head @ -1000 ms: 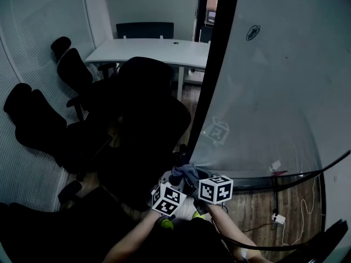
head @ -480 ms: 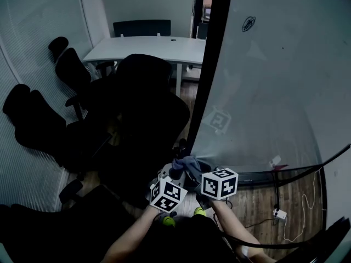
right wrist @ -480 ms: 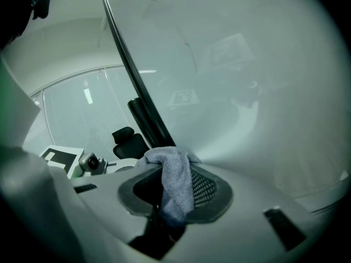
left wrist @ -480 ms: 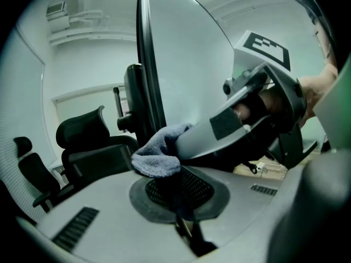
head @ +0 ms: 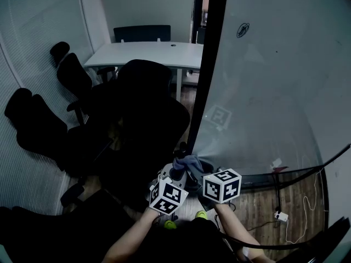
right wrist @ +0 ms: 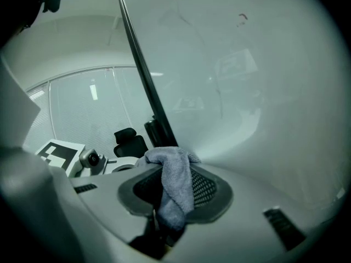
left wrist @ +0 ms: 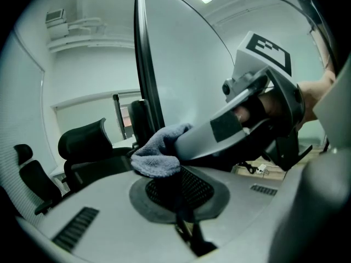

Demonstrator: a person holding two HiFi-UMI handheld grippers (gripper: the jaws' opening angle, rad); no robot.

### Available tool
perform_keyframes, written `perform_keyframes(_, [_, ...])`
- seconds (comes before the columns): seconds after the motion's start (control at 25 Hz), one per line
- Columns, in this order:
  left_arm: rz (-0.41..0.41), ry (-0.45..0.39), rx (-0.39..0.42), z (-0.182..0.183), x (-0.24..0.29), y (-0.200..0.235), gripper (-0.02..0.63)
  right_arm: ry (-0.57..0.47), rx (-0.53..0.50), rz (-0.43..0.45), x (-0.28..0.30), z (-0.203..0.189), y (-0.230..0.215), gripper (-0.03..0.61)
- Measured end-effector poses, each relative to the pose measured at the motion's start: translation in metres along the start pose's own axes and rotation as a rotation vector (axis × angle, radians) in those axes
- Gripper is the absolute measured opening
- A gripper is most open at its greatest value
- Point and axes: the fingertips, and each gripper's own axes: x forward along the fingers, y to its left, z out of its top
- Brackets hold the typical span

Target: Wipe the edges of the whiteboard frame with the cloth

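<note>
The right gripper [head: 191, 172] is clamping its jaws on the grey cloth [head: 186, 162], which is bunching over the dark mesh pad and hanging down into the slit between the jaws in the right gripper view [right wrist: 175, 186]. The cloth is sitting just beside the foot of the whiteboard frame [head: 205, 81], the dark upright edge that is running along the left side of the whiteboard [head: 263, 92]; whether the fabric is actually touching the frame is not showing clearly. In the right gripper view the frame [right wrist: 143, 84] is rising directly behind the cloth.

The left gripper [head: 174, 175] is hovering close to the frame's foot as well, side by side with the right gripper. Its jaws are standing together, with only a thin dark slit between them in the left gripper view [left wrist: 179, 201]. The cloth [left wrist: 156, 155] is lying at their tip, and whether they are pinching any of it is not clear. The right gripper [left wrist: 219, 133] is crossing that view from the right, its tip meeting the cloth in front of the frame [left wrist: 145, 64].

To the left of the frame, black office chairs [head: 148, 108] are crowding around a pale desk [head: 148, 53].
</note>
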Motion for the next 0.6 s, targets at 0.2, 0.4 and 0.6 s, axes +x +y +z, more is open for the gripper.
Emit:
perform_keyframes(0.2, [-0.001, -0.008, 0.013, 0.014, -0.006, 0.004, 0.015, -0.019, -0.021, 0.002, -0.005, 0.015, 0.006, 0.097])
perform_keyframes(0.4, [-0.013, -0.011, 0.028, 0.027, -0.011, 0.007, 0.015, -0.037, -0.051, -0.002, -0.011, 0.028, 0.012, 0.097])
perform_keyframes(0.6, [-0.027, -0.016, 0.039, 0.038, -0.015, 0.009, 0.015, -0.046, -0.082, -0.006, -0.015, 0.039, 0.016, 0.097])
